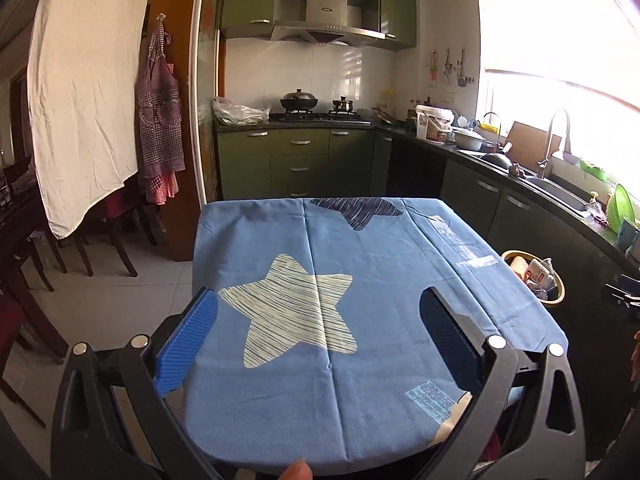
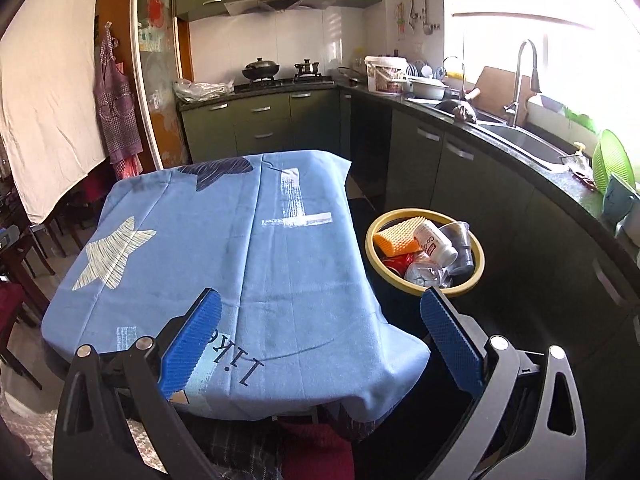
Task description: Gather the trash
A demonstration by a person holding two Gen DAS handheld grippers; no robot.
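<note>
Both grippers stand with jaws spread wide and nothing between them. Left gripper [image 1: 318,334] hovers above the blue star-patterned cloth [image 1: 360,280] that covers the counter [image 2: 224,240]; its ribbed blue pads [image 1: 188,344] frame bare fabric only and do not appear to touch it. Right gripper [image 2: 320,338] hangs over the near right corner of the same cloth, equally empty, with its right pad lying in line with the near rim of the bin.

Trash sits in the yellow-rimmed bin [image 2: 425,289], which stands on the floor just beside the counter's right edge, between it and the dark kitchen cabinets [image 2: 460,184]. Visible inside are an orange waffle-textured piece [image 2: 398,237], a white paper cup [image 2: 434,242] lying on its side, a clear plastic cup [image 2: 460,240], a crumpled clear bottle [image 2: 424,272] and something red [image 2: 400,261] beneath them. The contents reach close to the rim.

Progress, as a judgement: the cloth shows no loose item in either view, so collection from this counter appears complete or very nearly so. Whether trash remains elsewhere, such as on the floor or behind the grippers, cannot be told. Further out, the sink [image 2: 528,144] and the stove with its pots [image 1: 298,101] line the far walls.
</note>
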